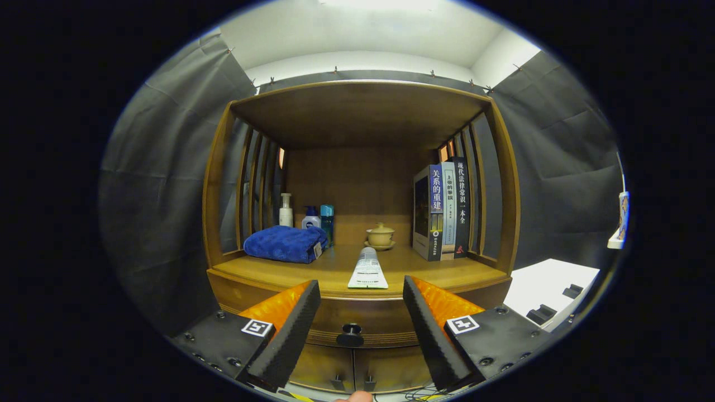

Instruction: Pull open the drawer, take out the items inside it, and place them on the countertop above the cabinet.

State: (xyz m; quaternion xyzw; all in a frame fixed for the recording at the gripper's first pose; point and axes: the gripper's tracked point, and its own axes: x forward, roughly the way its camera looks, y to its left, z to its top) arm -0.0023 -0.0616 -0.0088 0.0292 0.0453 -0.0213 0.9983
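The fingers (362,329) stood wide apart and held nothing. Between them, just ahead, was the dark round knob (350,335) of the drawer (357,315), and the drawer front looked flush with the cabinet (357,368), so it was closed. What lay inside could not be seen.

On the bench (447,273) above the drawer, beyond the fingers, a white tube (367,269) lay flat near the front edge. This picture fitted two stages: the drawer closed with its items inside, or the drawer closed again and the tube already taken out of it (one moment could not tell which).

If the drawer was to be opened, I judge the fingers needed to move forward, close on the small knob and pull straight back; the knob was small and a loose grip could slip.

Further beyond the fingers, at their left, lay a folded blue towel (286,243) with three bottles (306,216) behind it. A small lidded teacup (380,235) stood in the middle and upright books (444,209) at the right. Nothing stood between the fingers and the knob.
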